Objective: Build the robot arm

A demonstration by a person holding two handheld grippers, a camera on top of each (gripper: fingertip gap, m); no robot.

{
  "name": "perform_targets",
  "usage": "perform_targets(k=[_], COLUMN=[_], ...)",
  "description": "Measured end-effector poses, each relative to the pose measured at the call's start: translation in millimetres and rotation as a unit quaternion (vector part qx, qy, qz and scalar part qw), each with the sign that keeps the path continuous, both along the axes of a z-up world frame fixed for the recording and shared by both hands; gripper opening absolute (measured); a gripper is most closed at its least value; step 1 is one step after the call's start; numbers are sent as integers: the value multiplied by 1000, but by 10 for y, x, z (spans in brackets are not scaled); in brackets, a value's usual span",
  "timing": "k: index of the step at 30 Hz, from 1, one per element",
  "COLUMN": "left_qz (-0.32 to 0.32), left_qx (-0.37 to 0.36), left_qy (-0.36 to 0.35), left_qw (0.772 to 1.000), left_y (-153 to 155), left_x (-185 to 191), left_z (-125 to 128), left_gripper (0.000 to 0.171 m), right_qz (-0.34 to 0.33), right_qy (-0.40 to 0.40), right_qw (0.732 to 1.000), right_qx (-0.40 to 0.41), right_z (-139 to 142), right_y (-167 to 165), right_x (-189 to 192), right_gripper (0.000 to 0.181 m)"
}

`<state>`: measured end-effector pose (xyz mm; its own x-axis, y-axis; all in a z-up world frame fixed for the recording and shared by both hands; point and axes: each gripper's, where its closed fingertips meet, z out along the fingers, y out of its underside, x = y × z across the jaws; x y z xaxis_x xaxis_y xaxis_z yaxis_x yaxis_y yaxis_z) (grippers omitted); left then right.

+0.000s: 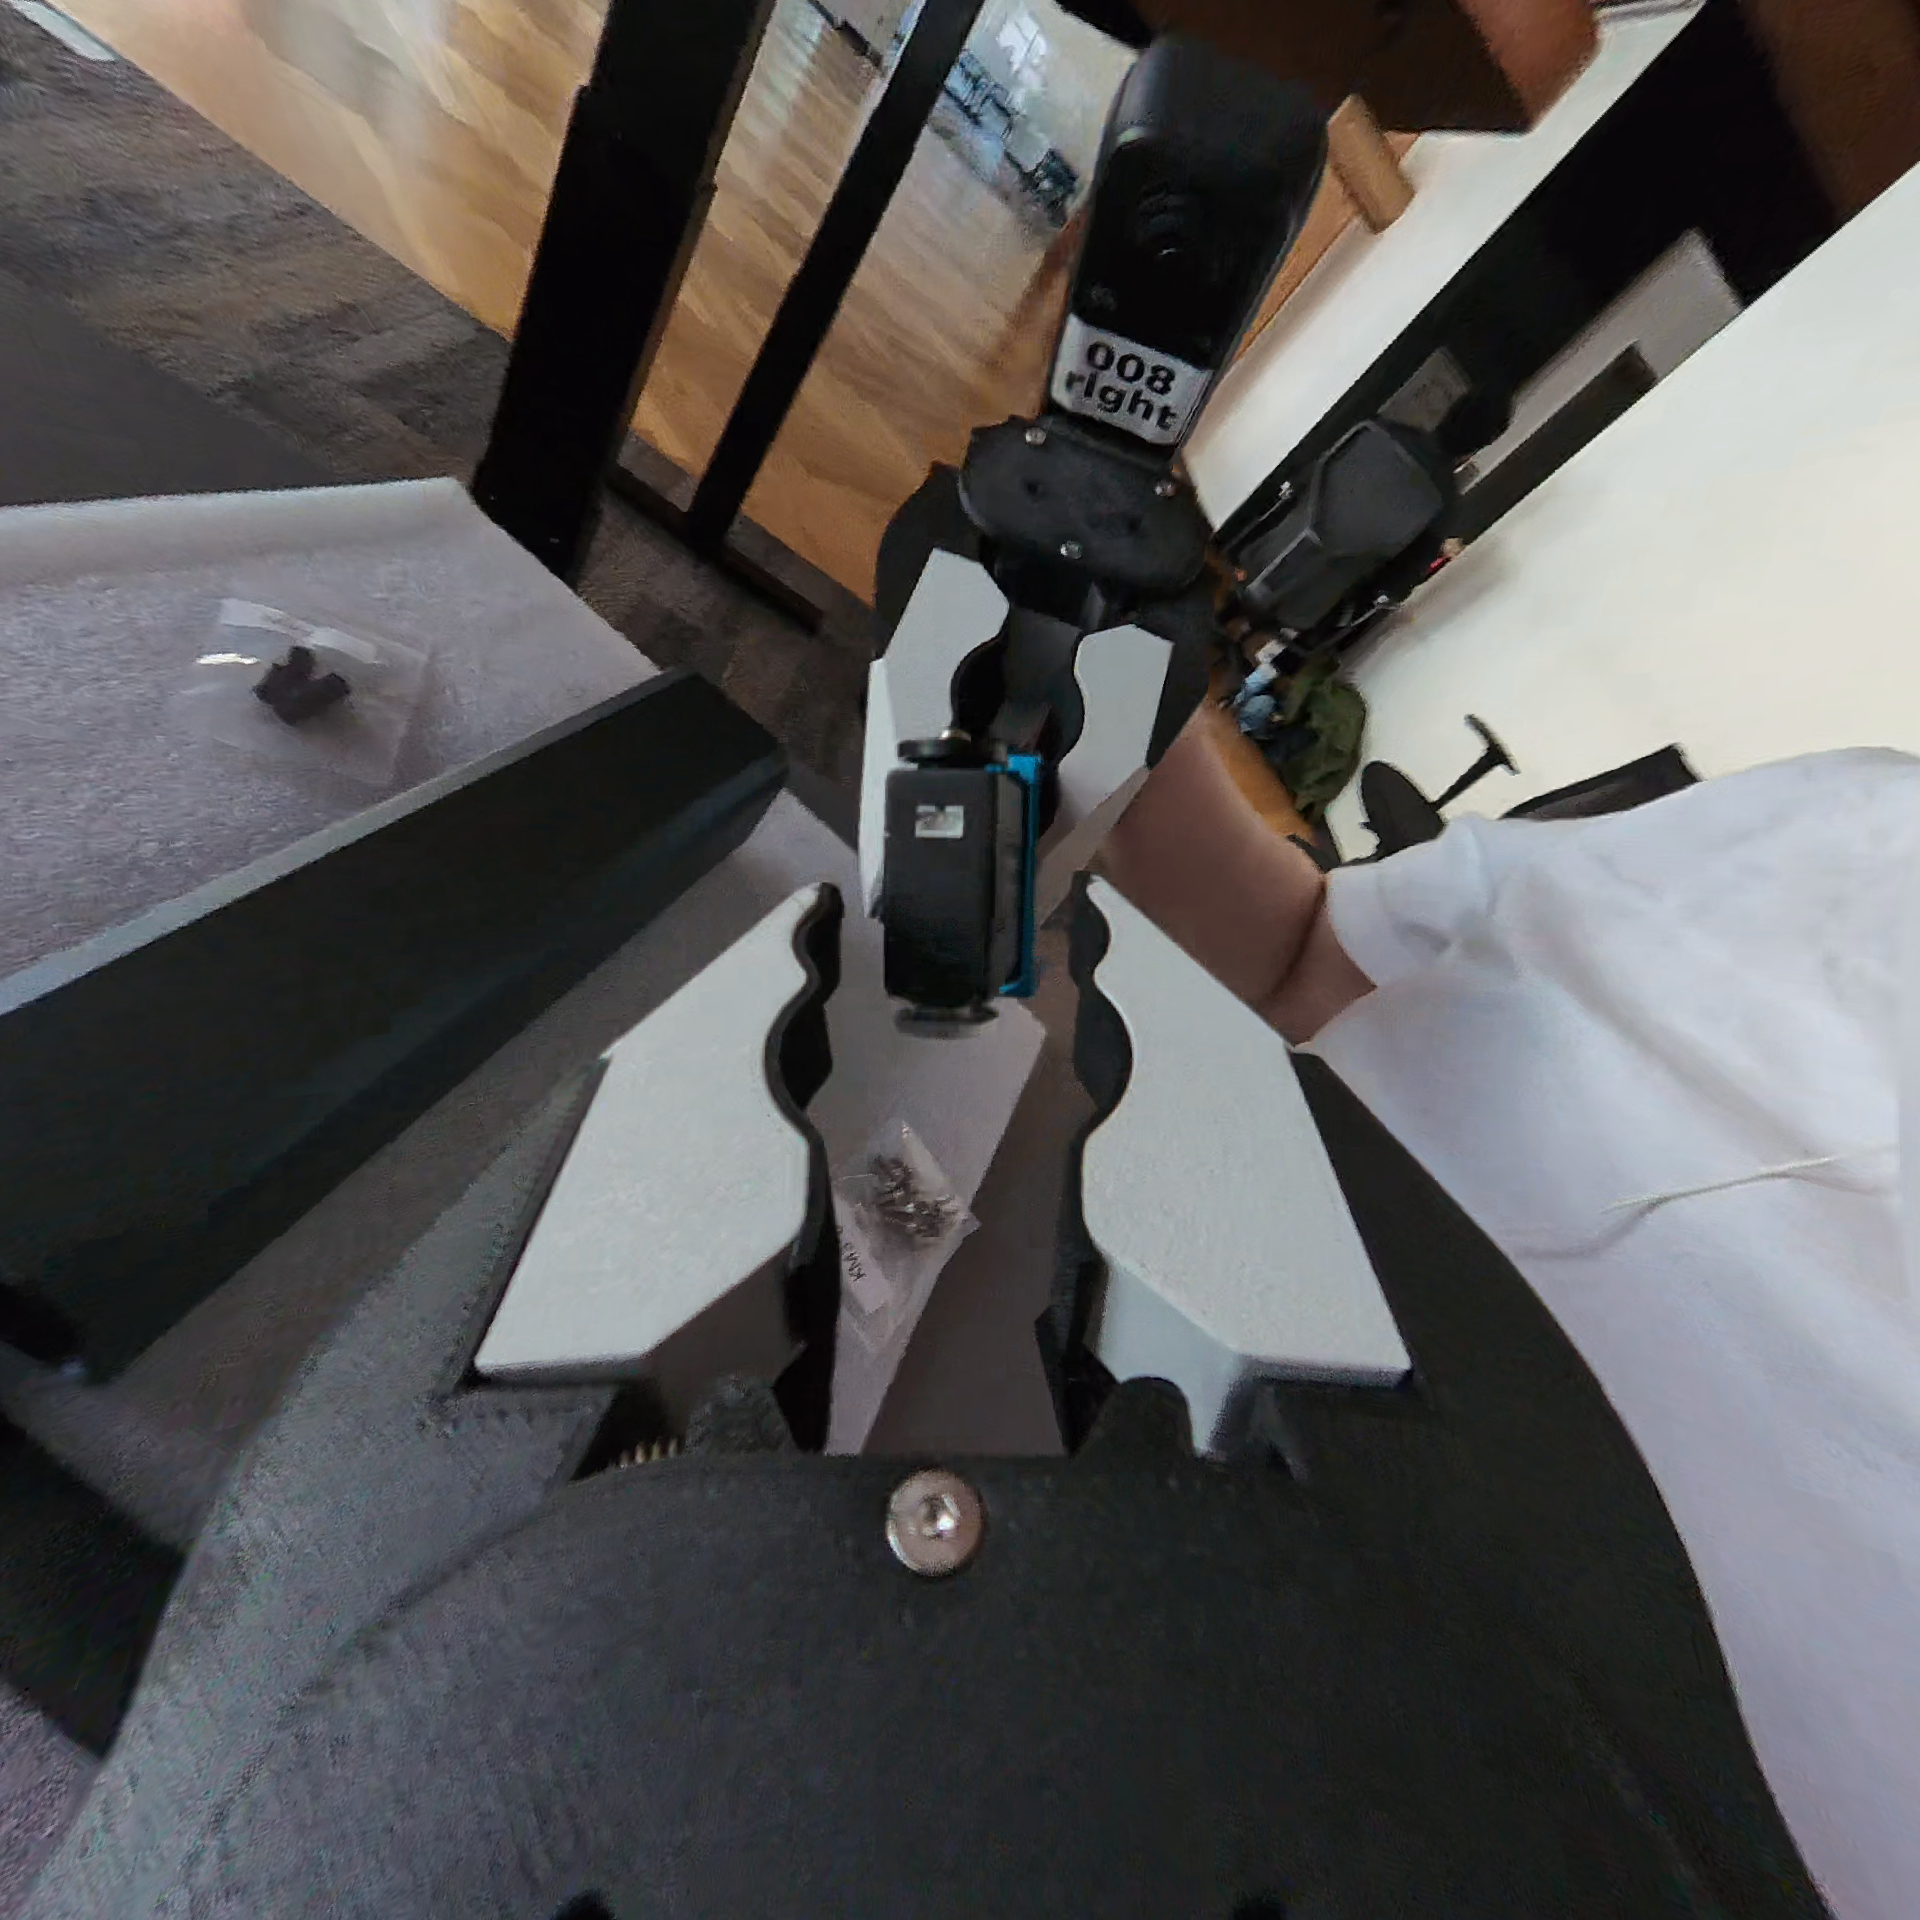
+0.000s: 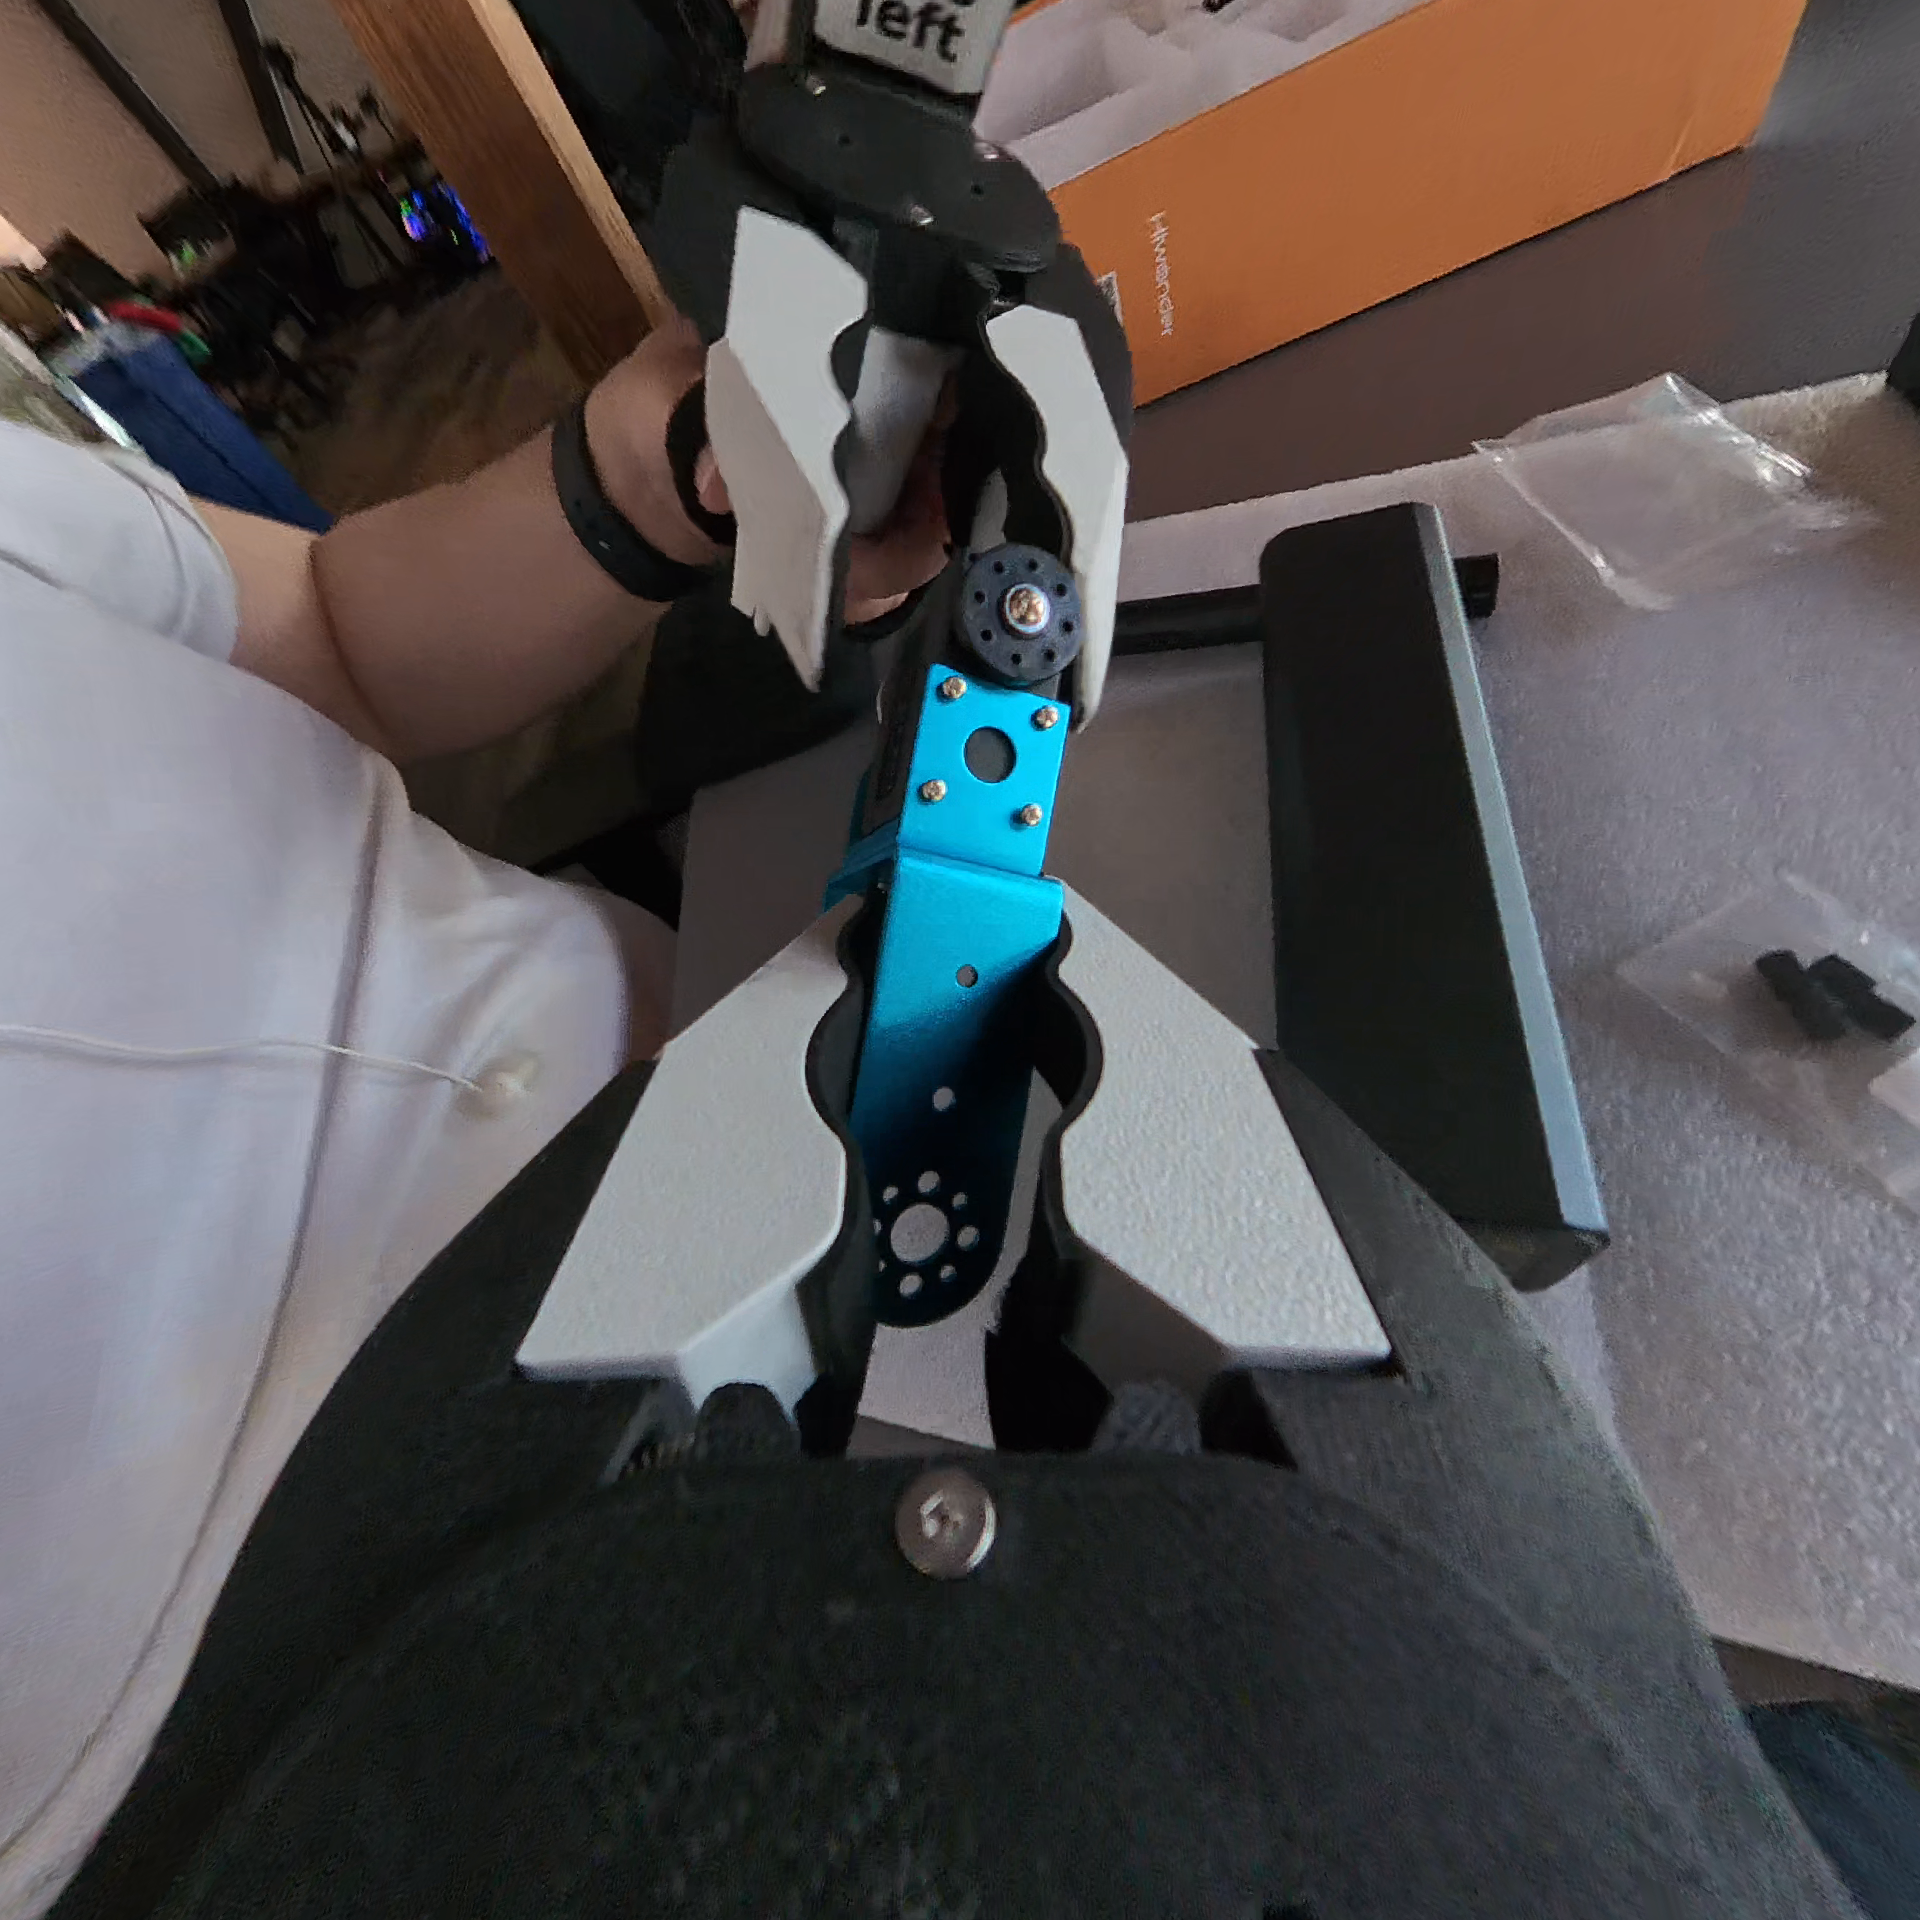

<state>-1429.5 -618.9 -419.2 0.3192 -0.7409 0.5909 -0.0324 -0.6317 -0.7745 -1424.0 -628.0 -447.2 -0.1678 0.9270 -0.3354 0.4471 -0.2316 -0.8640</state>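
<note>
While right gripper (image 2: 951, 1049) jaws clamped on blue bracket (image 2: 961, 997), left gripper (image 1: 951, 935) jaws apart, empty

The servo assembly (image 2: 961, 935) sits between the right gripper (image 2: 951, 1049) and left gripper (image 2: 925, 582), above the foam sheet (image 2: 1714, 1299).

A white label (image 1: 1127, 390) with black print is borne on the right gripper (image 2: 961, 914), and another (image 2: 904, 26) on the left gripper (image 1: 956, 899). Small print is carried by the far orange box (image 2: 1351, 208) and the near screw bag (image 1: 899, 1216).
</note>
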Motion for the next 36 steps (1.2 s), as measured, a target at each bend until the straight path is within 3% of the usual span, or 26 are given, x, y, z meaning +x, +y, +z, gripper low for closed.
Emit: perform_targets(k=[2,5,9,12,16,17,20,22,23,24,30,32,36], left_qz=[-12,-8,49,99,158,169,185,200,206,212,206,220,278], left_qx=[-15,-14,-39,-61,-99,-112,-148,-165,-173,-180,-213,-206,-147], left_qy=[-16,-22,-45,-61,-77,-84,-106,-110,-107,-105,-65,-28,-3], left_qw=[1000,1000,997,991,980,976,966,960,957,955,953,953,949], left_y=[-43,-91,-32,38,96,106,115,136,143,150,135,146,96], left_x=[22,-27,-158,-260,-364,-378,-363,-358,-356,-356,-347,-418,-574], left_z=[-6,-2,11,-16,-80,-96,-125,-163,-191,-214,-342,-404,-282], left_gripper=[22,22,21,21,20,20,20,20,21,21,21,38,38], right_qz=[24,39,15,-30,-87,-97,-80,-90,-101,-109,-90,-63,-42], right_qy=[-3,8,36,61,126,117,46,-22,-40,-47,-82,-107,-189], right_qw=[999,998,998,997,980,975,959,944,937,933,956,967,955], right_qx=[32,52,46,46,127,161,267,317,333,341,269,223,225], right_z=[-16,-10,3,76,382,384,155,-62,-119,-151,-253,-309,-482], right_y=[-55,-73,33,140,157,146,18,64,109,132,106,84,144], right_x=[-34,-95,-201,-195,-54,-40,-97,-119,-118,-120,-89,-69,-24], right_gripper=[27,27,31,45,74,85,95,88,67,60,60,60,60])
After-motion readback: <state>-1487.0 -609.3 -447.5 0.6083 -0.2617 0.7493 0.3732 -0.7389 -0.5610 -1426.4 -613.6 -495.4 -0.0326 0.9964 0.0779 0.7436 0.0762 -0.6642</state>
